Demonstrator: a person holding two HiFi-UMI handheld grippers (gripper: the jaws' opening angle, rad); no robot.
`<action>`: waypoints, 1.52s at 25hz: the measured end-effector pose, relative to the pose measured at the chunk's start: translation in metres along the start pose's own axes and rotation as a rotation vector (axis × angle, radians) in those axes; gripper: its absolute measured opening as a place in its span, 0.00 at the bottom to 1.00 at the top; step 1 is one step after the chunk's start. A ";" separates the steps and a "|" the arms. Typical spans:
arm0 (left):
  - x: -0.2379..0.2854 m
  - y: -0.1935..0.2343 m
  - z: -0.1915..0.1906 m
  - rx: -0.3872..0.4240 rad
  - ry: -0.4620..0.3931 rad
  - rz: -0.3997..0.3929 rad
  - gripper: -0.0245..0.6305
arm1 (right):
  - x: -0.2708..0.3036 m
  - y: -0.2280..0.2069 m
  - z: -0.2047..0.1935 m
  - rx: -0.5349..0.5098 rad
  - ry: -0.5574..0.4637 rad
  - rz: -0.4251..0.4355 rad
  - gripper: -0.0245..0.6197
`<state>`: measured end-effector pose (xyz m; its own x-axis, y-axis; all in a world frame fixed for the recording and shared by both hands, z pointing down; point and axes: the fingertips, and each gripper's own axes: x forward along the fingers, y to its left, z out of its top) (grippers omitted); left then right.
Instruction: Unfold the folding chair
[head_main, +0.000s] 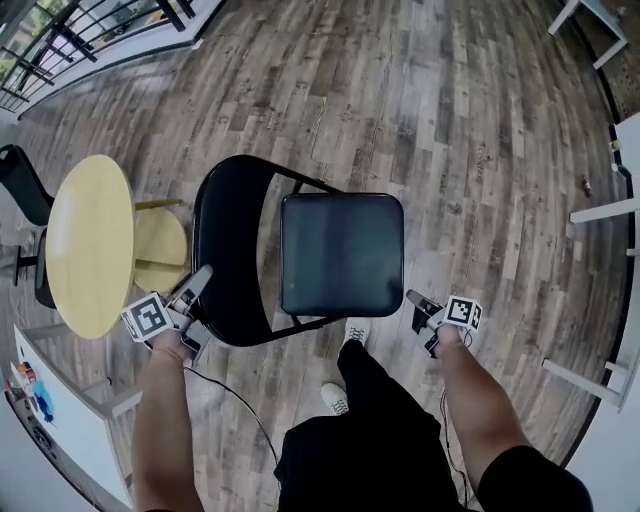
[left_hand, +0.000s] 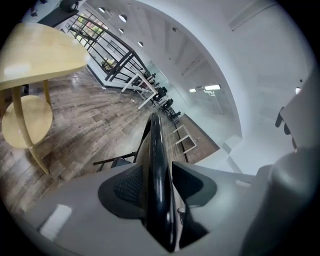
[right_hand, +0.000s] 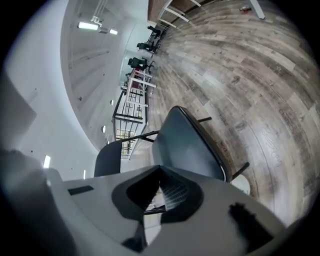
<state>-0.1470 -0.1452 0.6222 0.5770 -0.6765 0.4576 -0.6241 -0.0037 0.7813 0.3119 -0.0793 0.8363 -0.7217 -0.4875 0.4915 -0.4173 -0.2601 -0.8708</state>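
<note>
A round yellow table (head_main: 90, 245) stands just beside the folding chair (head_main: 342, 255), close to its back, so the person works from the chair's open side. The left gripper (left_hand: 159, 180) straddles the black backrest (head_main: 225, 235) at its rim. The jaws are wide apart, with the glossy rim running up between the pads. The right-hand pad is clear of the rim and the other lies close along it, so this looks like a loose bracket and not a clamp, probably there to steady the back while the chair settles. The chair stands on the wooden floor (head_main: 450, 120) with its seat (right_hand: 187, 145) lying flat and the backrest upright behind it, so the unfolding looks done or very nearly so. The person's shoe (head_main: 355, 330) is planted just in front of the seat's near edge, close enough to keep the frame from sliding. The right gripper (right_hand: 160, 170) hangs near the seat's right front corner, not touching it. Its jaws are pressed together with nothing between them, which suggests it was used for pushing the seat and not for gripping it.
</note>
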 end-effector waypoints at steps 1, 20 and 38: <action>-0.011 -0.004 -0.003 -0.016 -0.030 -0.003 0.32 | -0.006 0.010 -0.004 -0.004 -0.008 0.026 0.04; -0.247 -0.167 -0.174 0.191 -0.212 -0.007 0.05 | -0.172 0.118 -0.162 -0.226 -0.071 0.039 0.04; -0.242 -0.297 -0.342 0.571 0.043 -0.087 0.05 | -0.255 0.325 -0.303 -0.944 0.092 0.110 0.04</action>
<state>0.0787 0.2718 0.4243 0.6520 -0.6255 0.4285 -0.7522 -0.4629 0.4690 0.1930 0.2133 0.4324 -0.8071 -0.3913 0.4420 -0.5891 0.5828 -0.5597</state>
